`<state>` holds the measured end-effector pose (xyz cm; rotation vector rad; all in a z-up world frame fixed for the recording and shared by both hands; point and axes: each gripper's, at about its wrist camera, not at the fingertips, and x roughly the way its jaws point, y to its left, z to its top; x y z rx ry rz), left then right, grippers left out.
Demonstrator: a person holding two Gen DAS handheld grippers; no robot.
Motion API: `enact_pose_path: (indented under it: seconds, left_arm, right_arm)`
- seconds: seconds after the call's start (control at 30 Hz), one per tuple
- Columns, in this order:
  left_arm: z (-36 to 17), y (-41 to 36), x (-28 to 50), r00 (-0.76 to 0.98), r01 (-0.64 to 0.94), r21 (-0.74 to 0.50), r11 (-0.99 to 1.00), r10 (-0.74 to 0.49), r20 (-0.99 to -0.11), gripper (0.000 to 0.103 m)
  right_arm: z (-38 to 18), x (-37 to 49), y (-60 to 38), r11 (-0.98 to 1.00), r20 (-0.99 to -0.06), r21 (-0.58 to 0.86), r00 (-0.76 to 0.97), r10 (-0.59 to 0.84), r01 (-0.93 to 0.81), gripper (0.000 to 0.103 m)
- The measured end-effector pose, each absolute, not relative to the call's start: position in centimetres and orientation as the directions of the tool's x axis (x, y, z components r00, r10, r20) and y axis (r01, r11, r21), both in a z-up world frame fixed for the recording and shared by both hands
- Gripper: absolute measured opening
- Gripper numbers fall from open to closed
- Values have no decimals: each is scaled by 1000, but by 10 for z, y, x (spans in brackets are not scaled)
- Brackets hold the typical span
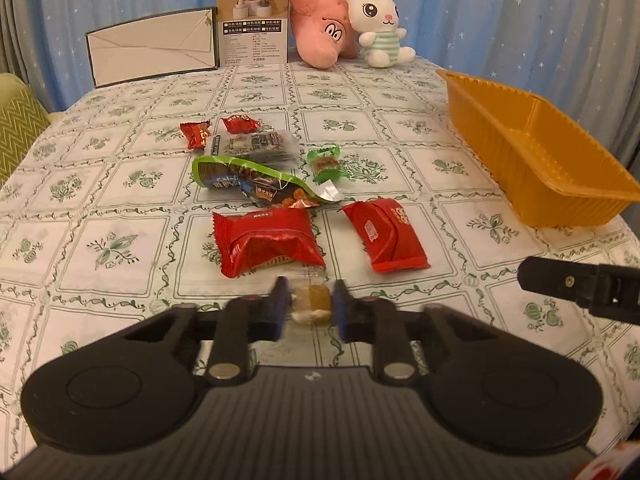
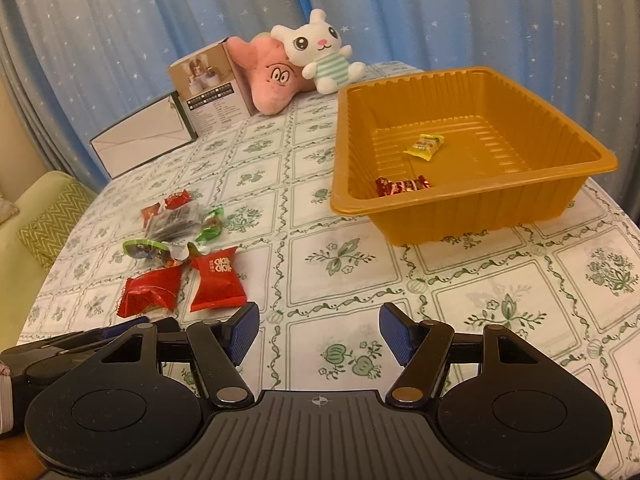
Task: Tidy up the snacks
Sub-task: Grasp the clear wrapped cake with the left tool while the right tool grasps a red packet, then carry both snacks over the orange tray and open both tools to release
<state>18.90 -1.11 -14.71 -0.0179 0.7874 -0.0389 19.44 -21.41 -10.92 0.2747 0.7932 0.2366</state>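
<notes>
My left gripper (image 1: 309,302) is shut on a small clear-wrapped yellow candy (image 1: 310,300) just above the tablecloth, in front of two red snack packets (image 1: 268,242) (image 1: 386,236). Beyond them lie a green nut bag (image 1: 256,180), a green candy (image 1: 326,162), a clear dark packet (image 1: 256,145) and two small red candies (image 1: 196,133). The orange tray (image 2: 536,196) holds a yellow candy (image 2: 424,146) and a red candy (image 2: 402,186). My right gripper (image 2: 318,334) is open and empty over bare cloth, right of the pile (image 2: 180,248).
At the table's back stand a white envelope box (image 1: 154,46), a brown product box (image 1: 253,20), a pink plush (image 1: 320,28) and a white bunny plush (image 1: 380,24). A green cushion (image 1: 18,132) lies off the left edge. Blue curtains hang behind.
</notes>
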Motion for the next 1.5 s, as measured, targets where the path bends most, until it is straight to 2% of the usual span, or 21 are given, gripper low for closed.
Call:
enact_pose_path:
  seconds: [0.4, 0.7, 0.8, 0.93, 0.97, 1.0, 1.5]
  left_arm:
    - [-132, 6, 166, 710, 20, -34, 999, -38, -703, 18]
    - [-122, 21, 160, 719, -15, -60, 998, -31, -695, 18]
    - [-121, 24, 160, 719, -23, -65, 998, -29, -695, 18]
    - [-121, 27, 161, 717, -34, -78, 996, -30, -697, 18]
    - [-120, 28, 161, 717, -36, -79, 996, -29, -696, 18]
    - [-119, 29, 161, 718, -39, -80, 996, -28, -696, 18]
    - [-88, 18, 141, 747, -28, -90, 996, -39, -664, 18]
  right_arm:
    - [-109, 220, -177, 922, -646, 302, 659, 385, -243, 66]
    - [-118, 256, -131, 912, -672, 212, 625, 396, -350, 65]
    - [-123, 264, -120, 911, -690, 188, 610, 389, -368, 54]
    - [-128, 267, -109, 910, -709, 152, 599, 373, -386, 47]
    - [-129, 267, -108, 911, -712, 148, 598, 369, -386, 42]
    - [-129, 266, -108, 911, -716, 144, 595, 366, -387, 28]
    - [-84, 196, -155, 942, -675, 204, 659, 332, -266, 26]
